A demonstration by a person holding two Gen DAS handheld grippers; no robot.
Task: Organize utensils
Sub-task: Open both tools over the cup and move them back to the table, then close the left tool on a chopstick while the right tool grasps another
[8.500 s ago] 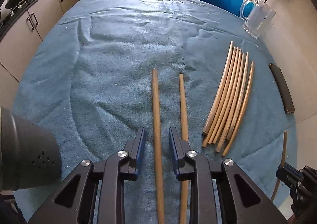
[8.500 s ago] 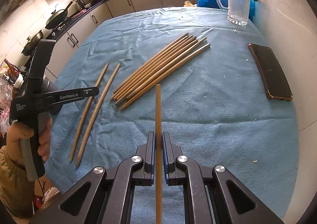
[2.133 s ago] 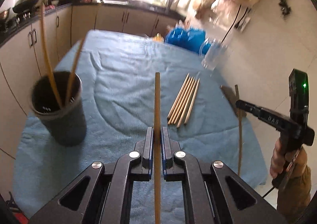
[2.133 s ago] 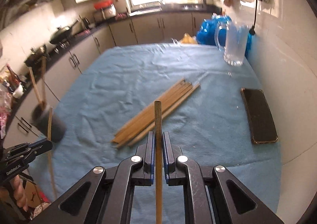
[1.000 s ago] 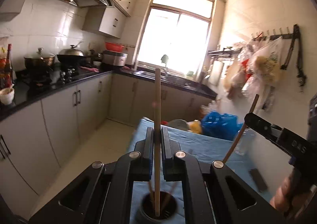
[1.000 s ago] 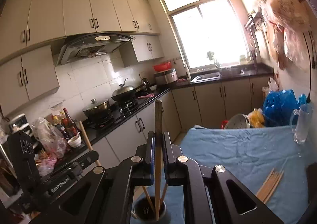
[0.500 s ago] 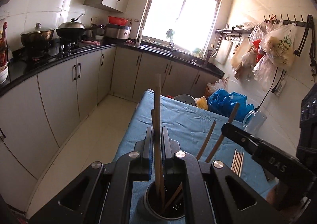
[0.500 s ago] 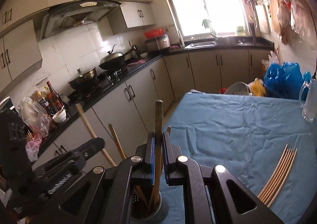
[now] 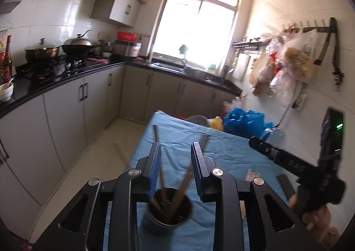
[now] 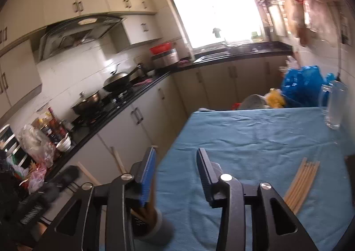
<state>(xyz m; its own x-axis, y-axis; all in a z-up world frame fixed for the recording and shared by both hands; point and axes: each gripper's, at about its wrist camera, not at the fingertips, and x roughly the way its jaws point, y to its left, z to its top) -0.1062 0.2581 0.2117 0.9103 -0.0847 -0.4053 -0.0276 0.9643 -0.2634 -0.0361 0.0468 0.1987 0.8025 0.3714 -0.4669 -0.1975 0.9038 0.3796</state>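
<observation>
The dark round holder (image 9: 169, 212) stands upright on the blue cloth (image 9: 224, 151) at the near left corner of the table, close to the edge that faces the cabinets. Several wooden chopsticks (image 9: 180, 191) stand inside it, leaning apart against its rim; their exact number cannot be told through the blur. A loose bundle of chopsticks (image 10: 302, 182) lies flat on the cloth toward the right edge, well apart from the holder. The left gripper (image 9: 175, 170) hangs directly above the holder, jaws spread wide and grasping nothing. The right gripper (image 10: 175, 175) is likewise released, jaws apart and bare, with the holder below its left finger. A clear glass jug (image 10: 335, 106) stands near the far right corner, beside a blue plastic bag (image 10: 304, 86).
</observation>
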